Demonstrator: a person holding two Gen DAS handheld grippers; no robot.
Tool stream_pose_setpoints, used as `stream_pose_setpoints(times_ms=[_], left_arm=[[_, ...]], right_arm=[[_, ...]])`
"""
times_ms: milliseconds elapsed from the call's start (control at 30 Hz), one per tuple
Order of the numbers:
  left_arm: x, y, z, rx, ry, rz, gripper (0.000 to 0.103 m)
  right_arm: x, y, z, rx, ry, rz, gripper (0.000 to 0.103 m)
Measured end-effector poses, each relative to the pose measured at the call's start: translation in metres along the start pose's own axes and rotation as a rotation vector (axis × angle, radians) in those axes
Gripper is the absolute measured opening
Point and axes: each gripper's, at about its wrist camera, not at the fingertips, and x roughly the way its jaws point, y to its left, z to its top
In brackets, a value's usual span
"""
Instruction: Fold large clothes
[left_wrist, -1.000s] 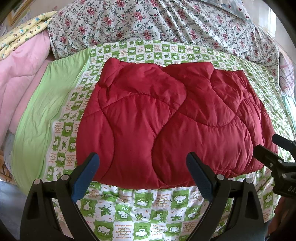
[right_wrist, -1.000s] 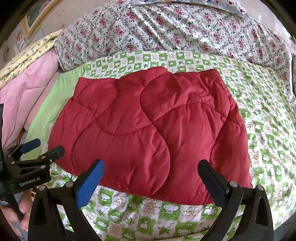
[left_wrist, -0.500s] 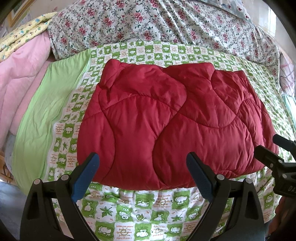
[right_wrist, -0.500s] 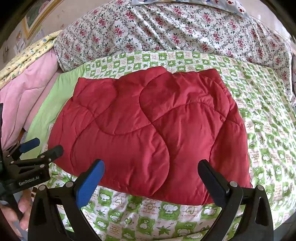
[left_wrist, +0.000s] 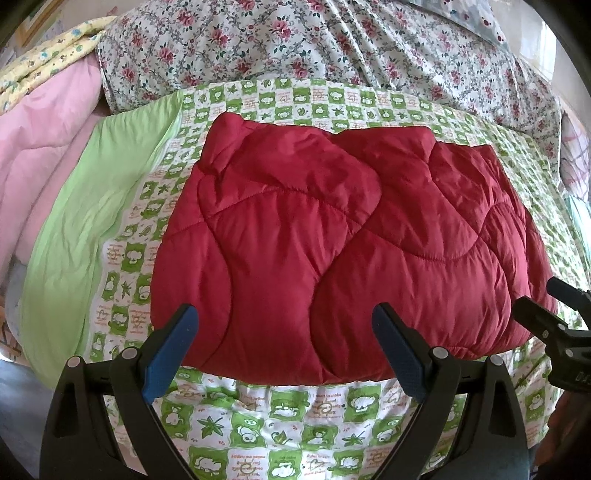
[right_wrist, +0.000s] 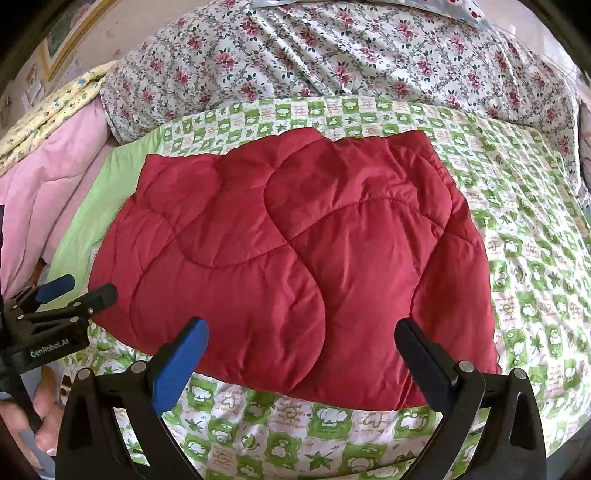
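A red quilted padded garment lies folded into a thick rectangle on the green-and-white checked bed cover. My left gripper hovers open just short of the garment's near edge, nothing between its fingers. My right gripper is open too, over the near edge further right, holding nothing. In the right wrist view the left gripper shows at the left edge, in a person's hand. The right gripper appears at the right edge of the left wrist view.
A floral duvet is heaped behind the garment. A pink quilt and a yellow printed blanket lie at the left. A plain green band borders the cover's left side.
Both views have barely shifted; the garment sits a touch lower in the left wrist view. Both grippers stay open and the garment has not moved.
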Motion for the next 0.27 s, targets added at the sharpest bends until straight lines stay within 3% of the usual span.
stream_pose_setpoints(times_ms=[267], left_arm=[[-0.0002, -0.0025, -0.001, -0.008, -0.001, -0.022, 0.096]], right_arm=[[0.001, 0.0006, -0.0004, -0.001, 0.002, 0.004, 0.102]])
